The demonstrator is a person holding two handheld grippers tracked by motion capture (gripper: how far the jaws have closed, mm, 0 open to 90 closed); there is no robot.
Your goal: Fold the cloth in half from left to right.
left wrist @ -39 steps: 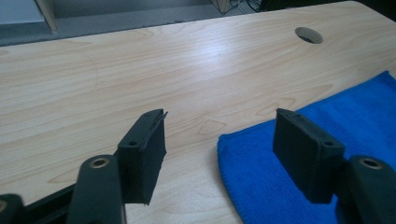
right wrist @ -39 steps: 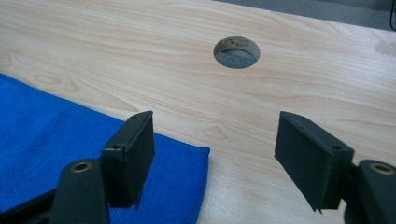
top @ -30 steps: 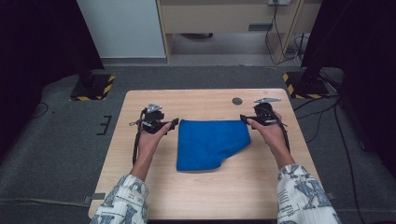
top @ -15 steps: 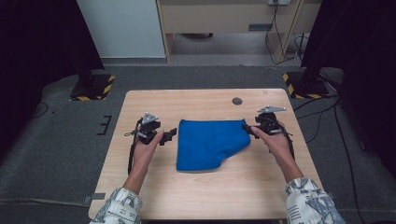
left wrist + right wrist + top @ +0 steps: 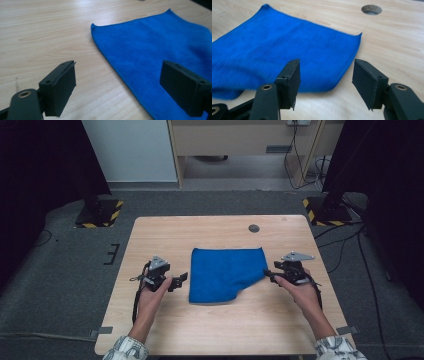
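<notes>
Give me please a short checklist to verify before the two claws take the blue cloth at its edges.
1. Left claw open: ok; the jaws stand wide apart with nothing between them.
2. Right claw open: ok, but its jaws have just been closing, and no cloth is between them.
3. Blue cloth lies flat on the table: mostly ok; the near right part is cut away or tucked under, cannot tell which.
4. Left claw lined up with the cloth's left edge: ok; one jaw is over the cloth, one over the wood.
5. Right claw reaches the right edge: not ok; the edge lies ahead of the jaws.
6. Cloth free of other things: ok.
</notes>
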